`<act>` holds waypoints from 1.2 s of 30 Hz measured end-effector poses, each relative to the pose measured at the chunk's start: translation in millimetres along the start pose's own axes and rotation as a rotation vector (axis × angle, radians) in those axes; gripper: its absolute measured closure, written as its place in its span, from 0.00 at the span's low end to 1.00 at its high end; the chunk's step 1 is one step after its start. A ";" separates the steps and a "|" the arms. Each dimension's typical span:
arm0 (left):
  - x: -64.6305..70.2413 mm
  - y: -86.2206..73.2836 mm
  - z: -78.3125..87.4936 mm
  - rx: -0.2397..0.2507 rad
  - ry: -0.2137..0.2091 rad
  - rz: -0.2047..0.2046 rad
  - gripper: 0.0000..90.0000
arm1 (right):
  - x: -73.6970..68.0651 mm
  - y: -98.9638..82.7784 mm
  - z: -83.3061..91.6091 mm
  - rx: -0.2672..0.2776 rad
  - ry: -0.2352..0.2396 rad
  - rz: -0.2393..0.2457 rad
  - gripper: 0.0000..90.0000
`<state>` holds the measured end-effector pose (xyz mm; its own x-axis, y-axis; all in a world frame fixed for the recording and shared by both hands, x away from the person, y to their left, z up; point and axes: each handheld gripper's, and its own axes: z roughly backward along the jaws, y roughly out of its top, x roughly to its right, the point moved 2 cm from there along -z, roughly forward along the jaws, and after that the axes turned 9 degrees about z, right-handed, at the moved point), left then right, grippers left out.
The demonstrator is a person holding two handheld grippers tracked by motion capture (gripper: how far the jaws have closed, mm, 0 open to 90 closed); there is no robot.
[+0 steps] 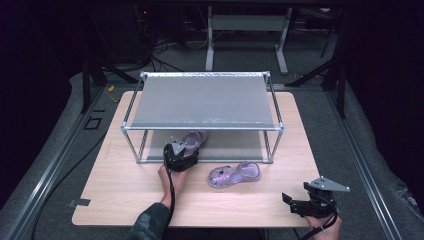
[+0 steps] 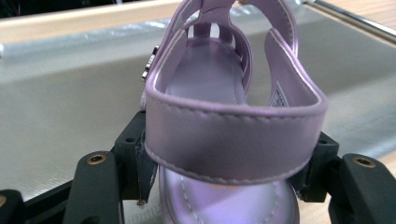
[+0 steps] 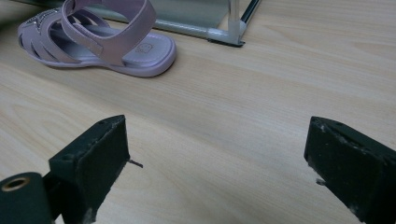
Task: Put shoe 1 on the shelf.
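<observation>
On the table (image 1: 115,195), item by item:
Left gripper (image 1: 181,152): you hold it at the front edge of the shoe rack, its jaws clamped on the heel of a lilac sandal.
Held sandal (image 2: 233,116): it sits between your left pads, back strap towards the camera, toe pointing in over the lower shelf (image 2: 60,107).
Second sandal (image 1: 234,175): it lies flat on the wood, just in front of the rack and apart from both grippers; the right gripper view has it at (image 3: 100,39).
Right gripper (image 1: 295,200): you hold it near the table's front right corner, jaws wide apart, bare wood between them.
Shoe rack (image 1: 200,100): a metal-tube frame with two grey shelves, standing at the back half of the table.
</observation>
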<state>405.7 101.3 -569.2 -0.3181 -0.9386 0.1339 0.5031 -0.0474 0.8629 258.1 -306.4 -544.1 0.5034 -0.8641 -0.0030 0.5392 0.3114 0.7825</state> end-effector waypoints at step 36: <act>-2.9 4.7 3.3 -0.112 -0.010 0.019 0.41 | -5.6 4.3 -3.0 0.025 0.000 0.009 0.07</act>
<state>406.3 104.9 -563.9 -0.3152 -0.9363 0.1548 0.5955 -0.0681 0.8005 259.6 -299.0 -542.6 0.5080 -0.8613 0.0037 0.5175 0.3086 0.7981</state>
